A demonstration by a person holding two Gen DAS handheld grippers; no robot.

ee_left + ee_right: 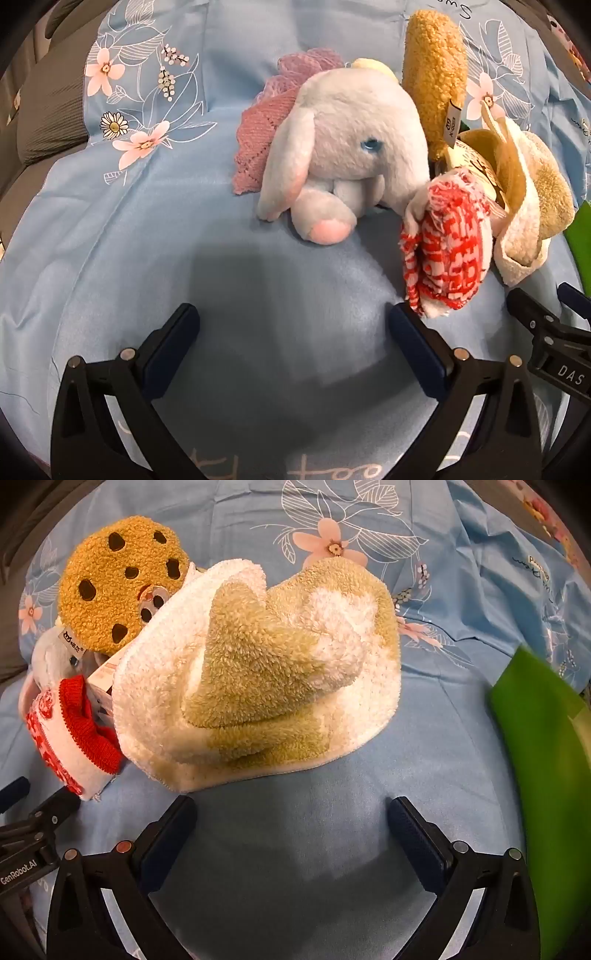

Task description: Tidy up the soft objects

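Left wrist – plush elephant (347,147), claw (291,325) agape

A pale grey plush elephant (343,155) lies on the light blue floral bedsheet (122,229), a red-and-white knitted cloth (447,254) touching it at four o'clock.

A bed under a light blue sheet (110,258) printed with pink and white flowers carries a close heap of soft things: a grey plush elephant (347,147), a pink knit cloth (266,129) behind it, a red-and-white knit (447,251), a cream-and-tan fleece towel (258,679) and a cookie plush (118,579). A green item (546,760) lies apart at the right.
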